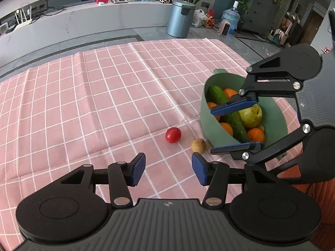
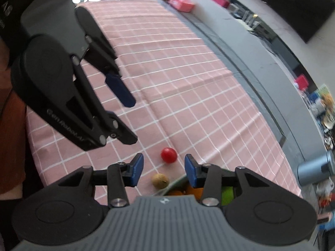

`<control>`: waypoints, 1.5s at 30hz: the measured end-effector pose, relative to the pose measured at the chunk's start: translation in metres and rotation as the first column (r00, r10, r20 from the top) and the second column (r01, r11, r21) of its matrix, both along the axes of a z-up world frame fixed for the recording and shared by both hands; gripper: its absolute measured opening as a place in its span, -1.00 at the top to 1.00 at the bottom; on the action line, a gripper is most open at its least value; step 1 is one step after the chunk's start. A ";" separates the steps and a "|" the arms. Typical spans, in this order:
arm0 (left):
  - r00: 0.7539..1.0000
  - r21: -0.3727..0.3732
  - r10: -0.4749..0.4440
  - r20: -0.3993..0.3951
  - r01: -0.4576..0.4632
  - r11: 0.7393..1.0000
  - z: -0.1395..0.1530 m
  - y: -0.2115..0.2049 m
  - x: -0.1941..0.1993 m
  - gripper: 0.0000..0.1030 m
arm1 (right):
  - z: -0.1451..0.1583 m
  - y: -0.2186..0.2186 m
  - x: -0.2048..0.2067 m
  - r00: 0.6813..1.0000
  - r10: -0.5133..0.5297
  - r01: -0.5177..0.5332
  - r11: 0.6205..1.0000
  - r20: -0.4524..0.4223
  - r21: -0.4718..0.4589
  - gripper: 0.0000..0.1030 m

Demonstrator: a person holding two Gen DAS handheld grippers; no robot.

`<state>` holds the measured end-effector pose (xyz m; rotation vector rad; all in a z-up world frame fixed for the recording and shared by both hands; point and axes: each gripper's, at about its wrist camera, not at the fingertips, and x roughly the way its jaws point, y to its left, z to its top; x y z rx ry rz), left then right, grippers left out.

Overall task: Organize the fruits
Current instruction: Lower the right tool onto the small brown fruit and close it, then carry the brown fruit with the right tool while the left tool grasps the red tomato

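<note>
A green bowl (image 1: 211,123) on the pink checked cloth holds a cucumber (image 1: 228,113), several oranges (image 1: 255,135) and a green pear (image 1: 251,115). A red tomato (image 1: 173,135) and a small brown fruit (image 1: 199,145) lie on the cloth just left of the bowl; both also show in the right wrist view, the tomato (image 2: 168,155) and the brown fruit (image 2: 160,180). My left gripper (image 1: 168,168) is open and empty, low over the cloth, just short of both. My right gripper (image 1: 235,128) (image 2: 164,169) is open and empty over the bowl's near rim (image 2: 178,183).
The pink checked cloth (image 1: 104,96) covers the table. A grey bin (image 1: 181,18), a water bottle (image 1: 230,17) and a low white ledge (image 1: 83,18) stand on the floor beyond the far edge. The left gripper (image 2: 125,117) hangs at the left in the right wrist view.
</note>
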<state>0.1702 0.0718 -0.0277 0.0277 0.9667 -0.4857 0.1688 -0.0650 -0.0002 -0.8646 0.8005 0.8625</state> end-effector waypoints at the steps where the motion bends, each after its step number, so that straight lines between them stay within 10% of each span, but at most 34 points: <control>1: 1.000 0.000 -0.005 -0.003 0.005 1.000 -0.002 0.002 0.000 -0.18 | -0.002 0.003 0.001 1.000 0.020 -0.020 1.000 -0.004 -0.016 0.26; 31: 0.996 -0.034 -0.065 -0.058 0.063 0.997 -0.035 0.005 0.014 -0.17 | -0.091 0.048 0.045 0.941 0.208 -0.313 0.831 -0.266 -0.460 0.56; 45: 0.996 -0.022 -0.071 -0.055 0.070 0.997 -0.035 0.001 0.021 -0.17 | -0.070 0.038 0.049 0.952 0.191 -0.271 0.889 -0.239 -0.370 0.59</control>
